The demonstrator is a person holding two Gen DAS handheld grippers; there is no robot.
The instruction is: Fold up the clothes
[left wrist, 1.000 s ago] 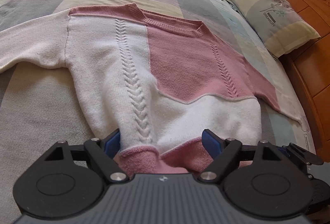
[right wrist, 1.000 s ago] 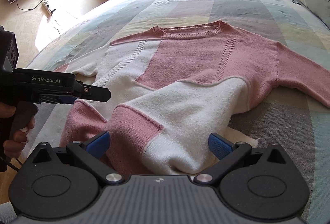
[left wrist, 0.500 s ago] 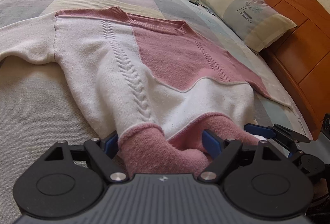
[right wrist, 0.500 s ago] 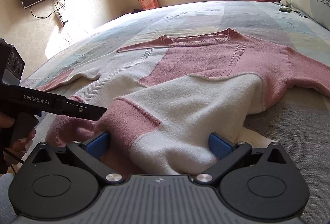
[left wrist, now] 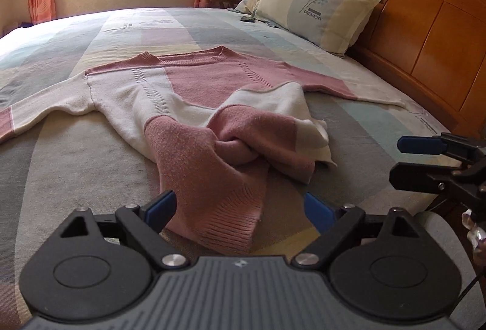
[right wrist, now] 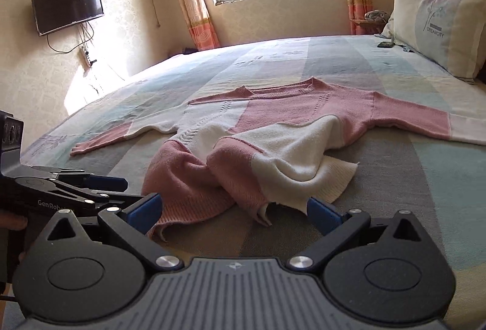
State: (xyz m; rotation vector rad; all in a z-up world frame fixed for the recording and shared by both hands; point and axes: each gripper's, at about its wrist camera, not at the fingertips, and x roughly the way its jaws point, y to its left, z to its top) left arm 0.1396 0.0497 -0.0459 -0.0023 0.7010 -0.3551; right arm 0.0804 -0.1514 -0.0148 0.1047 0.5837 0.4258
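Your sweater (left wrist: pixel 212 93) lies on the bed (left wrist: pixel 364 123), neck toward the far side and both sleeves spread wide. Its bottom edge is bunched in a lump near you, so it is not flat and not folded.

That lump is the big danger. If you fold over it, the wrinkles get trapped inside.

Your left gripper (left wrist: pixel 240 205) is spread wide and holds nothing. Your right gripper (right wrist: pixel 234 208) is the same. If you pinch only the top layer, the layer under it will drag and twist.

The loose white corner (right wrist: pixel 334 181) could flip under.
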